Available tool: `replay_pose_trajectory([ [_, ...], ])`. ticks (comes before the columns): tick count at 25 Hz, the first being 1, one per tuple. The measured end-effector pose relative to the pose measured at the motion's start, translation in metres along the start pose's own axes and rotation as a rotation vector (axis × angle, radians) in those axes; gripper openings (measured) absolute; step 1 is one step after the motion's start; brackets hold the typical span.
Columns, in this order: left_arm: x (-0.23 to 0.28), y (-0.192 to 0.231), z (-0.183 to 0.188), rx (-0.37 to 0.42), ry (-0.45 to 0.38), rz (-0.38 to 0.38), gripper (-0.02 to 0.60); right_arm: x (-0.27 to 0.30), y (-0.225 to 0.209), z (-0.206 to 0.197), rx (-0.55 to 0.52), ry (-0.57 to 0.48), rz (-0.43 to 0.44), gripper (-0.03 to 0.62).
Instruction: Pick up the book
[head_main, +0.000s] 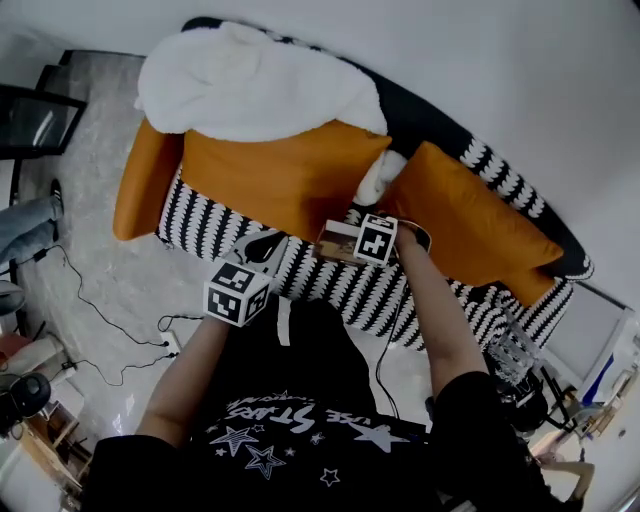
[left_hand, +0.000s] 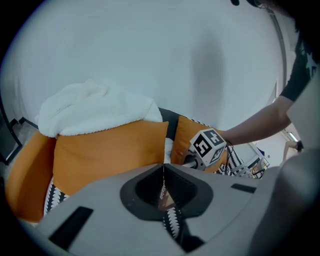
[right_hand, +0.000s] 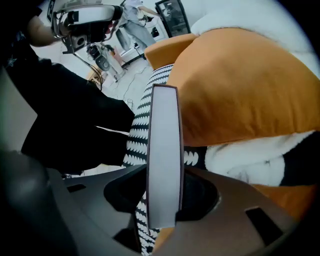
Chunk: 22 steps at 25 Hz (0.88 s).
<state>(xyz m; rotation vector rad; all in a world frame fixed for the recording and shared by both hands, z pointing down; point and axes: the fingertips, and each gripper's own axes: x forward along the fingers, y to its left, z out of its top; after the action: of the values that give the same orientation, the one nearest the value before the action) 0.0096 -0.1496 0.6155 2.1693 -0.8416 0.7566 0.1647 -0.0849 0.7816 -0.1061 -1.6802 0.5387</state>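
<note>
The right tool pinches the book by its page edge just above the sofa seat, near its front edge, the left tool pressed together and empty; a firm, steady lift should prevent slipping.

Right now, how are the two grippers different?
The right gripper clamps the book edge-on; the left gripper holds nothing. The right gripper's jaws stand a book's thickness apart; the left gripper's jaws meet. Both carry a marker cube.
</note>
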Motion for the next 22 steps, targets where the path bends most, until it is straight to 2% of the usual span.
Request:
replay_pose_trajectory([
  [4, -0.013, 0.002, 0.000, 0.013, -0.006, -0.003, 0.012, -0.007, 0.025, -0.003, 0.141, -0.028, -0.019, 0.155],
  [10, -0.030, -0.002, 0.004, 0.049, -0.015, -0.031, 0.012, -0.028, 0.051, 0.010, 0.223, -0.128, -0.101, 0.153],
  [15, -0.046, -0.005, 0.015, 0.059, -0.046, -0.037, 0.012, -0.068, 0.068, 0.014, 0.357, -0.256, -0.142, 0.153],
  [22, -0.067, -0.011, 0.043, 0.143, -0.095, -0.114, 0.012, -0.132, 0.070, 0.020, 0.522, -0.420, -0.332, 0.152],
])
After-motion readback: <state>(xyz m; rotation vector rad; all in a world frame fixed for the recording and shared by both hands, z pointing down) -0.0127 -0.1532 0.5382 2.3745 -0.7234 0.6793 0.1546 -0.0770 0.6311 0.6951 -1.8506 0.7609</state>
